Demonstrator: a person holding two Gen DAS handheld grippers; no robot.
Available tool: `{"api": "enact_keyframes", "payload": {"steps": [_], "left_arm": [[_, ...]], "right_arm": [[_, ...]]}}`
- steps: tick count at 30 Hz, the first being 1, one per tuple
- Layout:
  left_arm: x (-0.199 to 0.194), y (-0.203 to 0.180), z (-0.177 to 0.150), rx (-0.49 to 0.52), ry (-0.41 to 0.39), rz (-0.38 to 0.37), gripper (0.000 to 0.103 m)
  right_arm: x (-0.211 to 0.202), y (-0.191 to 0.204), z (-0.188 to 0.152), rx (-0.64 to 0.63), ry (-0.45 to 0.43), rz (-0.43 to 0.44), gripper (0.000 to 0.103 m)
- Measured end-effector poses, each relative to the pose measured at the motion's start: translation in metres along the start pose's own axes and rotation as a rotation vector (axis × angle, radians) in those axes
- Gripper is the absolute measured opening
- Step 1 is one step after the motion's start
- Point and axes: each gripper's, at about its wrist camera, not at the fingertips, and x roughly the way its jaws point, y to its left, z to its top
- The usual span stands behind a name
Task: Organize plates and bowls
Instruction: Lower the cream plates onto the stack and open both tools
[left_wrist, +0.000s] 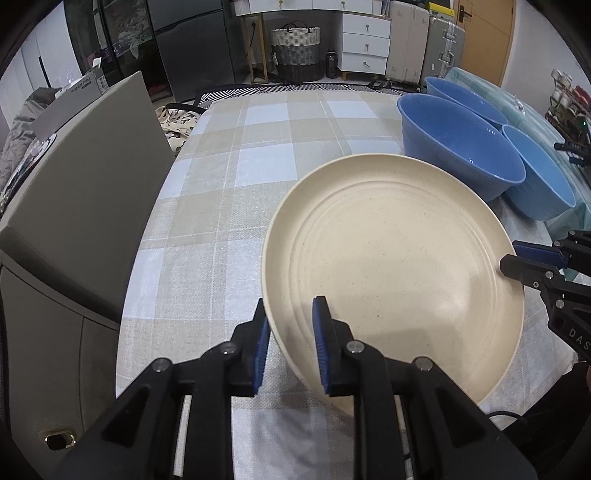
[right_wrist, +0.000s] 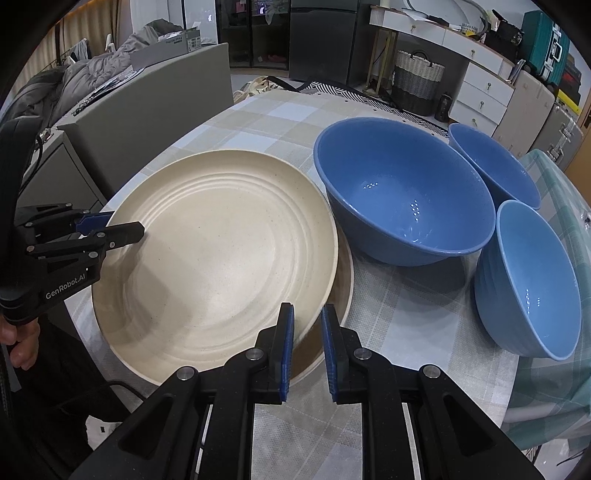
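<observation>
Plate (left_wrist: 391, 266) tilted — rim straddled by left claw (left_wrist: 290, 347), right claw (right_wrist: 307, 350).

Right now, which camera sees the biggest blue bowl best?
The right wrist view. There the biggest blue bowl shows its whole rim and inside, beside the cream plate. In the left wrist view the same bowl sits far off toward the right, more from the side, so less of its inside shows.
</observation>
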Motion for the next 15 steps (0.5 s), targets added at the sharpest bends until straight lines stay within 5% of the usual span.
{"api": "enact_keyframes", "payload": {"steps": [15], "left_arm": [[0.01, -0.025, -0.002, 0.116, -0.009, 0.122, 0.023]], "right_arm": [[0.013, 0.002, -0.007, -0.027, 0.032, -0.076, 0.015]]}}
